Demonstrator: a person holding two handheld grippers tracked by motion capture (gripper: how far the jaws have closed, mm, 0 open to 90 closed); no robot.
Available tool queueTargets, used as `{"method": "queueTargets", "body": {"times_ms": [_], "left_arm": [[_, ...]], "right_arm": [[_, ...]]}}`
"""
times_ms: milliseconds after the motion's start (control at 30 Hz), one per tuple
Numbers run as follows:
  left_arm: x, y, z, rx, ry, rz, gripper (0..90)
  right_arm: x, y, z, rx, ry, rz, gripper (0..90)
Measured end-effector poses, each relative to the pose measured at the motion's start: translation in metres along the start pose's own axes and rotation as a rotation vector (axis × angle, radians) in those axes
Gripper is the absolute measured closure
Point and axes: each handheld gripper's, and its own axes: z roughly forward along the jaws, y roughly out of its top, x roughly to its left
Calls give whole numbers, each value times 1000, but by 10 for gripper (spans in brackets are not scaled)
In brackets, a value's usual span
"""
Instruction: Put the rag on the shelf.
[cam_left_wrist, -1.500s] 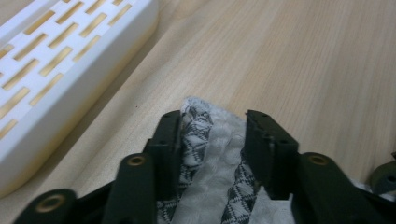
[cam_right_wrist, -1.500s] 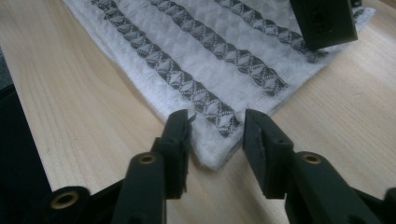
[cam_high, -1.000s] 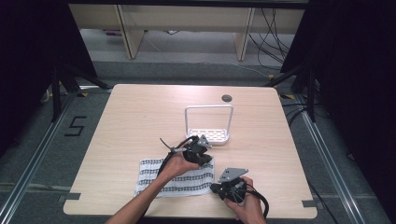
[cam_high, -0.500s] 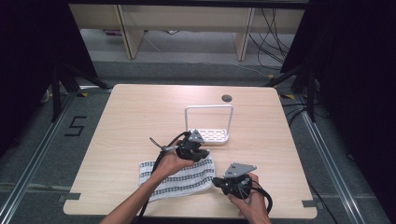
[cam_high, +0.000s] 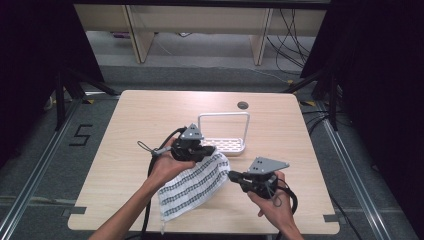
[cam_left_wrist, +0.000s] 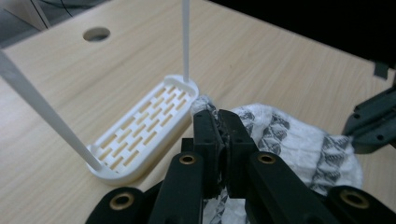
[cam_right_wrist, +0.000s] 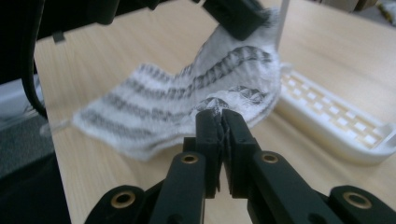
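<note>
A white cloth (cam_high: 192, 185) with dark patterned stripes hangs between my two grippers, lifted off the wooden table (cam_high: 125, 125). My left gripper (cam_high: 211, 150) is shut on the cloth's far corner (cam_left_wrist: 219, 116), just in front of the white rack (cam_high: 225, 145). My right gripper (cam_high: 233, 175) is shut on the near right corner (cam_right_wrist: 219, 107). In the right gripper view the cloth (cam_right_wrist: 187, 102) sags away toward the left gripper (cam_right_wrist: 238, 16) at the top. The cloth's lower left end trails over the table's front edge.
The white rack (cam_left_wrist: 144, 130) has a slotted base and a tall wire hoop, and it stands at the table's middle. A round cable hole (cam_high: 243, 105) lies behind it. Dark floor and black frame legs surround the table.
Both grippers have risen and carried the cloth's right edge up off the table. The left gripper has also moved toward the rack, and the cloth now slopes instead of lying flat.
</note>
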Motion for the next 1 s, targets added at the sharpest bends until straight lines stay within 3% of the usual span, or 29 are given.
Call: {"method": "queueTargets", "body": {"times_ms": [67,133,167,200,300,600,767,800,967,1000], "left_arm": [[1,6,-10,-35,2,-16,861],[1,15,-26,-82,-11,-56,861],[1,18,-30,-93,-7,-60,861],[1,18,-30,-93,-7,-60,860],[0,29,-43,-141,13,-98,855],[-4,48,-48,-191,40,-167,854],[-5,57,-50,-207,48,-161,853],[-5,60,-52,-210,54,-156,853],[-2,74,-58,-240,68,-148,853],[0,77,-60,-244,71,-150,853]], "right_arm": [[-3,5,-3,-16,-5,-2,868],[-8,21,-14,-36,-5,-3,869],[-12,26,-18,-60,-18,-25,869],[-13,31,-23,-65,-11,2,869],[-21,47,-36,-85,-33,6,870],[-49,85,-52,-104,-100,-6,870],[-54,100,-57,-108,-116,-12,870],[-56,107,-59,-118,-140,-38,870],[-58,119,-61,-130,-141,-26,870],[-60,121,-61,-138,-150,-42,870]]}}
